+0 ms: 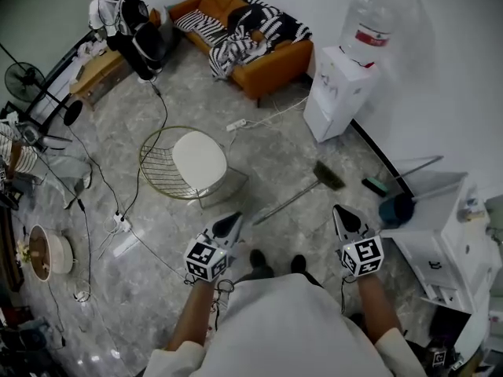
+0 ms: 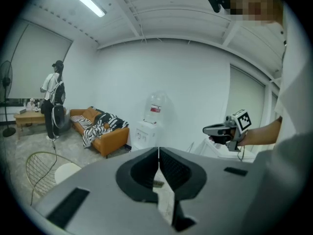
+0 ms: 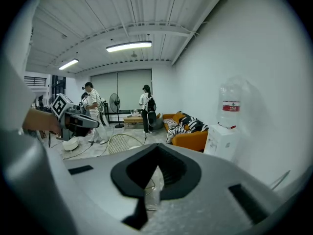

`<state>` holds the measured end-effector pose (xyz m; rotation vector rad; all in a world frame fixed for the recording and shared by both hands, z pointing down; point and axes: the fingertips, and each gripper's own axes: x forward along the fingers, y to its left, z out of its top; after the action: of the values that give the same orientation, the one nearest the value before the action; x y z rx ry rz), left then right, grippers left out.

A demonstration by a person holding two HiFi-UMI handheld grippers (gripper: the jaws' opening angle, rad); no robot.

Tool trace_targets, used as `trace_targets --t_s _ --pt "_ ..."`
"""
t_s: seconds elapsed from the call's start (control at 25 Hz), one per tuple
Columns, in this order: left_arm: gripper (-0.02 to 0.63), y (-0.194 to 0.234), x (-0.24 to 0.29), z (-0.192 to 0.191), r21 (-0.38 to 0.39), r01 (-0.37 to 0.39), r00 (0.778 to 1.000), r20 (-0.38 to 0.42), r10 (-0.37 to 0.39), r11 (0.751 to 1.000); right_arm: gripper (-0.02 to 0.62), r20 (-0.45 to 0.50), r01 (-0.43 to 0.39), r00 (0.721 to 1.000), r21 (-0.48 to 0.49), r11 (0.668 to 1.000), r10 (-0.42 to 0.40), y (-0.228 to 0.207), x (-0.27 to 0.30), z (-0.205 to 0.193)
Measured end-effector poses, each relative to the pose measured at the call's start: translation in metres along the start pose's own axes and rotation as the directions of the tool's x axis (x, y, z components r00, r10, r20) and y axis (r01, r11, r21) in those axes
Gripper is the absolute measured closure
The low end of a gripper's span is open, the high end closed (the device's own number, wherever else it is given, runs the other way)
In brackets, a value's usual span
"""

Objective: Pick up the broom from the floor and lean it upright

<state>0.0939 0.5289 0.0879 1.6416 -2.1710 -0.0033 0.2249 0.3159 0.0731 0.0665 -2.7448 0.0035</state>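
The broom (image 1: 292, 200) lies flat on the grey marble floor, its thin grey handle running from near my feet up to the dark green head (image 1: 328, 176) at the right. My left gripper (image 1: 235, 221) hovers just left of the handle's near end, jaws shut and empty. My right gripper (image 1: 339, 212) is held right of the handle and below the broom head, also shut with nothing in it. In the left gripper view the jaws (image 2: 158, 152) meet edge to edge. The right gripper view shows its jaws (image 3: 157, 149) together the same way.
A wire chair with a white seat (image 1: 193, 162) stands left of the broom. A water dispenser (image 1: 336, 89), an orange sofa (image 1: 253, 47), a white cabinet (image 1: 440, 230) and a blue dustpan (image 1: 397, 208) ring the area. Cables and a power strip (image 1: 120, 223) lie at left. People stand at the far end.
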Motion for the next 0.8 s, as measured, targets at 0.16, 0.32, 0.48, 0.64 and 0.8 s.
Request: trace_targets --t_s 0.16,0.32,0.48,0.64,0.8 --pt "0.595 0.013 0.0 -0.005 0.004 0.021 1.0 -0.014 -0.021 1.0 0.597 -0.02 0.02 1.0 0.008 1.0 -0.019 0.007 0.009 -0.002" --pt "0.595 0.026 -0.002 -0.013 0.008 0.045 0.999 -0.027 -0.045 0.999 0.597 -0.043 0.037 0.998 0.023 0.999 -0.036 0.019 0.019 -0.009" --pt "0.595 0.04 -0.001 -0.023 0.005 0.064 0.997 -0.037 -0.064 0.998 0.597 -0.066 0.044 0.997 0.042 0.998 -0.041 0.033 0.03 -0.02" --pt "0.595 0.05 0.002 -0.035 -0.005 0.074 0.996 -0.043 -0.074 0.997 0.597 -0.097 0.034 0.995 0.039 0.999 -0.03 0.044 0.044 -0.031" --pt "0.595 0.058 0.009 -0.05 -0.025 0.078 0.995 -0.067 -0.079 0.997 0.597 -0.124 0.017 0.992 0.031 0.999 -0.013 0.047 0.061 -0.038"
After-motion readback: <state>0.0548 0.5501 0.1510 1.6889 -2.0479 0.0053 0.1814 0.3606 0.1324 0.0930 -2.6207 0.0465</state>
